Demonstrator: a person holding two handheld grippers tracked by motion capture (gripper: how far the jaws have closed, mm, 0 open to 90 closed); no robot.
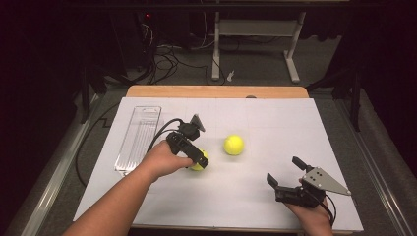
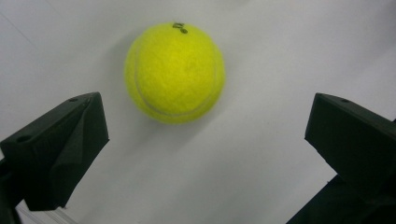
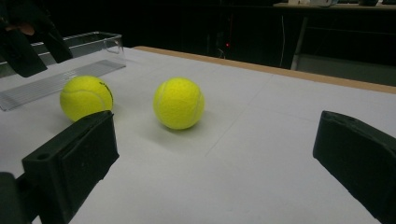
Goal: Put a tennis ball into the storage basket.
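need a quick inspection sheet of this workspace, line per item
surface: white sheet over a wooden table, bare apart from the items below
job's things: near tennis ball under the left tongs; far tennis ball lying free; clear plastic tray at left
clutter: nothing seen
grippers: left tongs open above the near ball; right tongs open, holding nothing
cables: black cable trailing from the left tongs; loose cables on the floor behind
surroundings: dark room, white desk frame behind

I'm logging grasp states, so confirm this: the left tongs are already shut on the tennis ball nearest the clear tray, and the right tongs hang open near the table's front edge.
Not quite. The left tongs are open, not shut: the left gripper view shows the tennis ball lying free on the table, both jaws apart from it. The right tongs are open near the front edge, as the high view shows.
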